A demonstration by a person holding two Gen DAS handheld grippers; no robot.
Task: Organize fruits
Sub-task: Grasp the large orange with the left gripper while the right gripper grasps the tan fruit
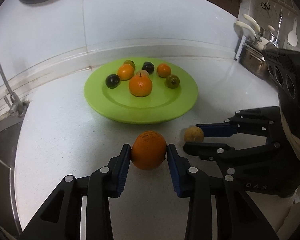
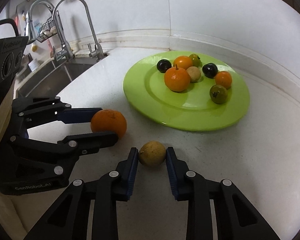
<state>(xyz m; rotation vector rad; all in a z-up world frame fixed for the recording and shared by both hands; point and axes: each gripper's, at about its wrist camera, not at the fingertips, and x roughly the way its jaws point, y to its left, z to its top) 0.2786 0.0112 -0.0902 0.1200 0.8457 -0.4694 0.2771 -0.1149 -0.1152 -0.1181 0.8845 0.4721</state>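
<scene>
Gripping an orange [image 1: 148, 150] that sat on the white counter [image 1: 60, 140], the left gripper [image 1: 148, 154] had its blue-padded fingers [image 1: 124, 167] pressed to both sides. At its 3 o'clock, the right gripper [image 2: 152, 155] pinched a small tan fruit [image 2: 152, 153], also on the counter. At 12 o'clock from both lay the green plate [image 1: 170, 108], carrying oranges and smaller dark, green and tan fruits.

Black angular left tongs [image 1: 147, 154] and right tongs [image 2: 152, 156], blue ribbed pads, silver rivets, white lettering
</scene>
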